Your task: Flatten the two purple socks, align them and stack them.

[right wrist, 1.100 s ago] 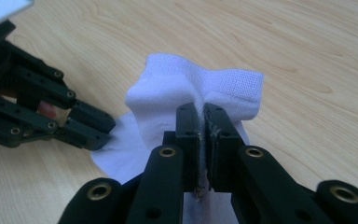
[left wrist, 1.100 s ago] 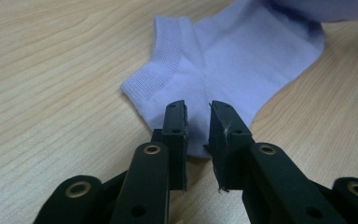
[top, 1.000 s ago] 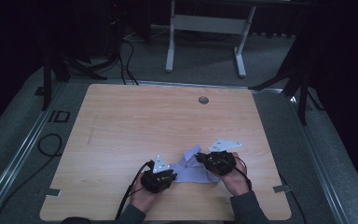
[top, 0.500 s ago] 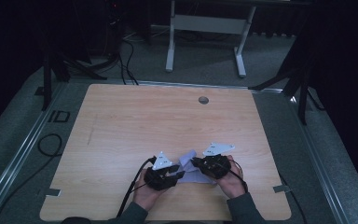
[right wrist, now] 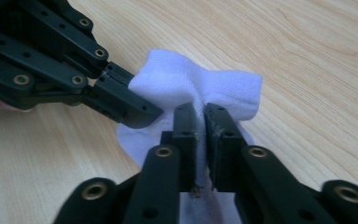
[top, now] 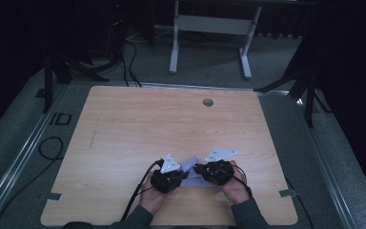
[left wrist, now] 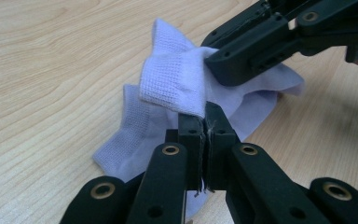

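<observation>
Wooden table [top: 138, 129]: broad bare surface ahead and to both sides; round grommet hole [top: 208, 102] near far edge.

Pale lilac sock [left wrist: 177, 84]: bunched, near the table's front edge, between the two grippers, its lower part resting on the wood.

Left gripper [top: 168, 177]: jaws clamped together on a fold of the sock's ribbed cuff.

Right gripper [top: 215, 171]: jaws pinched on the same sock, just beside the left one; a narrow slit stays between the pads.

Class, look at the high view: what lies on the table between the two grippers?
A pale lilac sock spans the gap between the left gripper and right gripper; both gripper views show each clamped on its cuff.
</observation>
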Tool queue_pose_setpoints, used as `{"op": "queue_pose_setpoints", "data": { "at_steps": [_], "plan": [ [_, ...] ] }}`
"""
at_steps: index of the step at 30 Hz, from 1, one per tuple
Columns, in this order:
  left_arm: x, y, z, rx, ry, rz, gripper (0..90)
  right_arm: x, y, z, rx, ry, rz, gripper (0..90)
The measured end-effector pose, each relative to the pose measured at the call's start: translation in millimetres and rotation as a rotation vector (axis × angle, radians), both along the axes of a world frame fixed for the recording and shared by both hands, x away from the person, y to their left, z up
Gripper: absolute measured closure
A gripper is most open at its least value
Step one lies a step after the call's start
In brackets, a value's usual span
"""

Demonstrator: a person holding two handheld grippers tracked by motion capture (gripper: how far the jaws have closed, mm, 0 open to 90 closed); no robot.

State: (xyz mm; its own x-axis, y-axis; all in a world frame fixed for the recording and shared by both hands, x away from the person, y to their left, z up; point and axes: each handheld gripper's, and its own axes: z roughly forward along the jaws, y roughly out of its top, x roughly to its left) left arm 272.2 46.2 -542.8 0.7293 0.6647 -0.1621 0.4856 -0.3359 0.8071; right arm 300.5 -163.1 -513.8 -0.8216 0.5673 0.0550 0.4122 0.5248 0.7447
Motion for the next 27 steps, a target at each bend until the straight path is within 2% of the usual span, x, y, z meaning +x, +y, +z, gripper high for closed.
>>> {"op": "queue_pose_setpoints", "data": {
  "at_steps": [4,7,10,13,15,18,20,27],
  "plan": [
    [0.3,1.2,-0.7,0.003,0.003,0.006,88.2,-2.7,-6.4,7.0,0.034,-0.010,-0.001,70.2],
    [0.5,2.2,-1.0,0.006,0.006,0.009,88.2,-5.4,-20.5,19.5,0.075,-0.031,-0.034,68.3],
    [0.5,2.8,-1.7,0.006,0.010,0.011,88.1,-5.9,-36.1,23.6,0.051,-0.046,-0.091,68.2],
    [0.3,3.4,-2.3,0.010,0.013,0.010,88.1,-2.3,-53.5,13.3,-0.013,-0.024,-0.176,67.7],
    [0.1,3.3,-2.9,0.011,0.015,0.011,88.1,1.8,-64.6,-2.2,-0.038,0.033,-0.229,67.9],
    [0.4,3.3,-3.6,0.012,0.018,0.011,88.1,5.5,-71.9,-19.4,-0.063,0.085,-0.266,68.1],
    [0.7,3.6,-3.7,0.013,0.018,0.011,88.1,8.1,-73.7,-25.6,-0.071,0.098,-0.281,69.0],
    [0.4,5.1,-4.2,0.012,0.023,0.012,87.9,10.6,-72.7,-33.3,-0.091,0.132,-0.287,76.0]
  ]
}}
